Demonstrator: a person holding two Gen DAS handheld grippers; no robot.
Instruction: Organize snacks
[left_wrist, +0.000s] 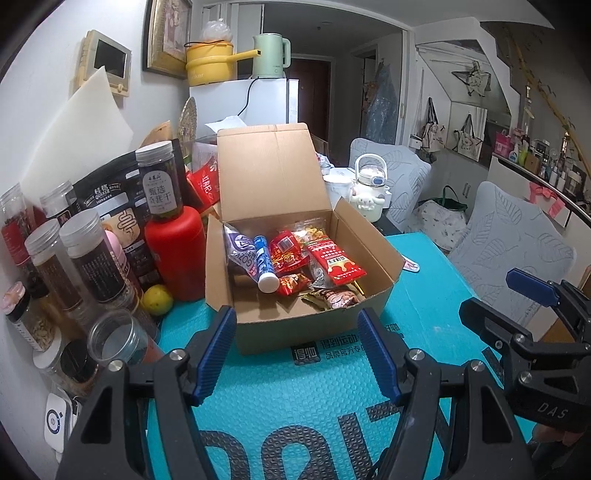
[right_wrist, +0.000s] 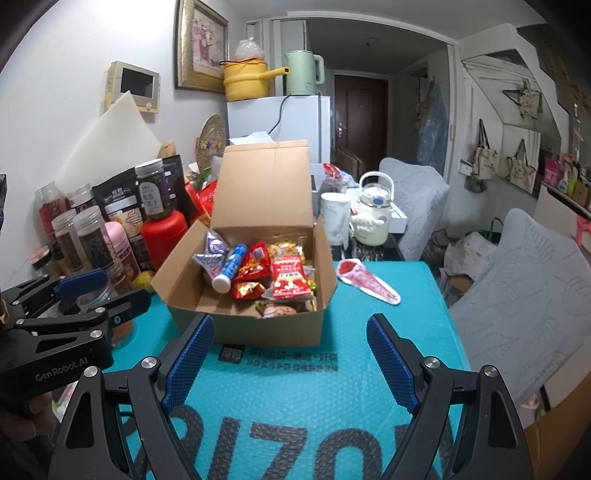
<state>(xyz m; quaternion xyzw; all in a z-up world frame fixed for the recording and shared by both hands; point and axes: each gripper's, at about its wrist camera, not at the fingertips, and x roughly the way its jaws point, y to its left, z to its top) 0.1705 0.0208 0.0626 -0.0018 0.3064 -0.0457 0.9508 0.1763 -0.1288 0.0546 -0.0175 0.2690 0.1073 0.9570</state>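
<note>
Presently both tools, left tool (left_wrist: 297, 354) and right tool (right_wrist: 290, 363), hang released and empty before the open cardboard box (right_wrist: 266, 328) on the bench; snacks (right_wrist: 286, 280) lie inside, seemingly all but a pink packet (right_wrist: 369, 282) beside it, probably next to collect

Matt cardboard box (left_wrist: 295, 325); glossy foil snack packets (left_wrist: 334, 260); bubbled plastic mat (left_wrist: 295, 406).
</note>
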